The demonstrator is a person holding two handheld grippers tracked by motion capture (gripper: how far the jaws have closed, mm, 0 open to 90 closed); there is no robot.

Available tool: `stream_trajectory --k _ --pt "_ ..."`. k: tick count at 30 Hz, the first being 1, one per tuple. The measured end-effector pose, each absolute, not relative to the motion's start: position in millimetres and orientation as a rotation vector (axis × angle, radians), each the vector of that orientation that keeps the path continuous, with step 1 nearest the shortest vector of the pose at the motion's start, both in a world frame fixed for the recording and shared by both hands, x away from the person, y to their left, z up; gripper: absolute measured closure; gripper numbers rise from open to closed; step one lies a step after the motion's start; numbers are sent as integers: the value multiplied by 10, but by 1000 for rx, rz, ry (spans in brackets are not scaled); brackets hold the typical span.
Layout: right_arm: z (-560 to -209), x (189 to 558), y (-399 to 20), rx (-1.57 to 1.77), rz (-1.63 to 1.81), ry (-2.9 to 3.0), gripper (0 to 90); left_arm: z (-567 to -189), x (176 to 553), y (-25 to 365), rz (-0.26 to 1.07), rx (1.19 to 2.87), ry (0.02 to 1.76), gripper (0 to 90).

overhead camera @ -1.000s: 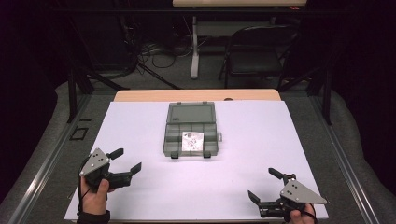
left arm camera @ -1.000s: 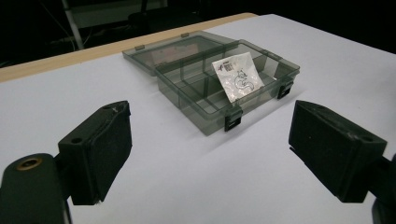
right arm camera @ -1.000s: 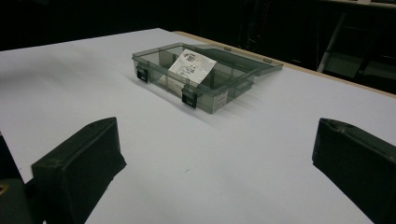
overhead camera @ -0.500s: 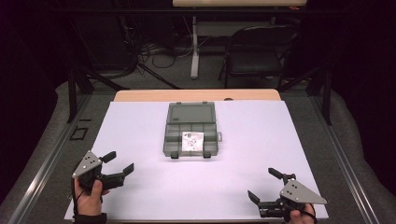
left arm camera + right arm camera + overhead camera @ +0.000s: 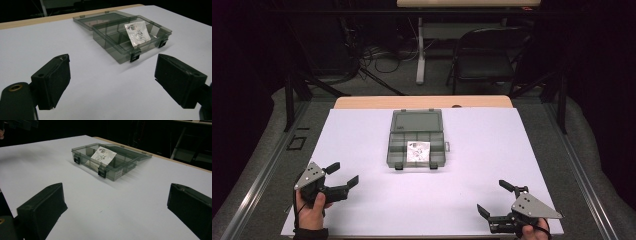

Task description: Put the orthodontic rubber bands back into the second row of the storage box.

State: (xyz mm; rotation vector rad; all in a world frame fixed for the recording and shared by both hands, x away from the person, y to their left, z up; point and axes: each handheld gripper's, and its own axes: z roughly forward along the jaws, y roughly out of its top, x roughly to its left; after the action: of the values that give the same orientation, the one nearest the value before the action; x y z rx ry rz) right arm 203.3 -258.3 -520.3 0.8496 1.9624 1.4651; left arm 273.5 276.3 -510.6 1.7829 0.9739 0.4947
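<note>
While I hold both tools low over the near edge of the white-covered table [image 5: 362, 130], my left gripper [image 5: 343, 174] sits at the near left corner with its jaws spread wide and nothing between them; my right gripper [image 5: 492, 199] sits at the near right corner, likewise wide and empty. Between and beyond them, at mid-table and well apart from both, lies the smoky grey translucent plastic compartment box [image 5: 398, 150], its hinged lid [image 5: 416, 121] folded flat back toward the far edge. The high view gives the layout: a small clear plastic packet with a white printed label [image 5: 418, 151] rests in the box's near middle section. My left gripper view adds that the packet [image 5: 137, 33] leans tilted across the dividers, and that two dark latches [image 5: 135, 55] hang on the box's front wall. My right gripper view shows the same packet [image 5: 103, 155] from the other side, with the lid [image 5: 132, 152] lying behind.
</note>
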Motion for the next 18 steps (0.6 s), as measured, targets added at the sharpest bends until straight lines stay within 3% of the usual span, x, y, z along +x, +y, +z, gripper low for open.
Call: stream_trajectory --k 18 --pt "-5199 2034 -2585 844 1460 1971 8 -5167 2780 2709 494 1822 964 5"
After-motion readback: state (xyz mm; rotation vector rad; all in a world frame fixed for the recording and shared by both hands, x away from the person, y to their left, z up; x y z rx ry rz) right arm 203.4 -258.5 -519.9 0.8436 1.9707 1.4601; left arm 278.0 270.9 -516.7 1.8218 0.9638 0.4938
